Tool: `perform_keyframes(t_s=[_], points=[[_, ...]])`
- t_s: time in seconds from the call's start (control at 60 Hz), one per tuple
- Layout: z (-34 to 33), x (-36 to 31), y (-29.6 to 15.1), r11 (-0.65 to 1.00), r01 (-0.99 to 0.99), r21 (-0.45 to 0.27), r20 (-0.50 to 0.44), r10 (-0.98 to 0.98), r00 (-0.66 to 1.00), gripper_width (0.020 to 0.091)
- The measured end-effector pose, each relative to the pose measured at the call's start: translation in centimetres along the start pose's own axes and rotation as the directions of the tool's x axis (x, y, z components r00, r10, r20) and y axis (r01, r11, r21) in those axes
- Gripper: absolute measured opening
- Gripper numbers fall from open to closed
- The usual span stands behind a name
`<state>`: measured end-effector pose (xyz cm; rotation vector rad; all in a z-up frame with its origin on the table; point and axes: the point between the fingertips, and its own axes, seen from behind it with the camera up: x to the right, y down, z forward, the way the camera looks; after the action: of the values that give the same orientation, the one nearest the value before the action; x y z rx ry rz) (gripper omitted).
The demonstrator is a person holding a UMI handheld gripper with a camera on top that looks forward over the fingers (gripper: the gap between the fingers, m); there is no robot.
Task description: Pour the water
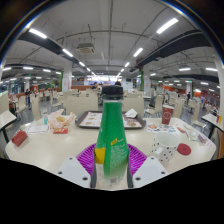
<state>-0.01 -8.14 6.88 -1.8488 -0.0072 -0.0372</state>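
1. Gripper view: a green translucent plastic bottle with a dark cap (112,135) stands upright between the gripper (112,160) fingers, over a pale round table (45,150) in a large canteen-like hall.

2. Risk, as a judgement: the cap appears to be on. If it is, tilting the bottle delivers no water, and the pour cannot proceed until it is removed.

3. Risk: the bottle is tall and the hold sits low on its body. A quick tilt could let it pivot or slip between the purple pads (88,156).

4. Risk: no receiving vessel can be identified with certainty. A red cup-like item (167,114) stands well beyond the bottle, near a tray (90,120) and scattered small items. A pour begun away from a vessel would wet the table.

5. Claw state: the fingers are drawn in narrowly, the pads lying against both sides of the bottle's lower body with no gap visible. It appears to be gripping the bottle and nothing else.

6. Whether the bottle's base rests on the table or is lifted cannot be told.
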Motion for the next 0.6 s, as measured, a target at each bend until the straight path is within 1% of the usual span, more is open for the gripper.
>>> perform_keyframes(t_s=[0.067, 0.083, 0.1, 0.133, 0.217, 0.283, 0.35, 0.367, 0.433, 0.517, 0.55, 0.6], points=[[0.2, 0.3, -0.1, 0.999, -0.021, -0.047, 0.014, 0.022, 1.000, 0.0395], [0.5, 0.0, 0.1, 0.998, -0.030, -0.055, 0.021, 0.032, 0.999, 0.0376], [0.6, -0.1, 0.2, 0.997, -0.043, -0.068, 0.028, 0.045, 0.999, 0.0374], [0.7, 0.0, 0.1, 0.992, -0.085, -0.098, 0.059, 0.091, 0.994, 0.0376], [1.0, -0.7, -1.4, 0.956, -0.256, -0.144, 0.109, 0.272, 0.956, 0.0378], [1.2, -0.2, -3.5, 0.881, -0.438, -0.176, 0.143, 0.463, 0.875, 0.0377], [1.8, 0.5, -5.5, 0.725, -0.653, -0.219, 0.172, 0.688, 0.706, 0.0374], [1.4, 0.8, -6.5, 0.671, -0.702, -0.239, 0.168, 0.741, 0.650, 0.0376], [1.9, 1.7, -7.7, 0.453, -0.836, -0.309, 0.165, 0.892, 0.422, 0.0375], [2.9, 2.4, -8.0, 0.190, -0.902, -0.388, 0.137, 0.980, 0.147, 0.0375], [2.0, 2.3, -8.5, 0.081, -0.897, -0.434, 0.104, 0.994, 0.039, 0.0374], [2.7, 1.8, -7.6, -0.050, -0.878, -0.475, 0.066, 0.994, -0.092, 0.0375]])
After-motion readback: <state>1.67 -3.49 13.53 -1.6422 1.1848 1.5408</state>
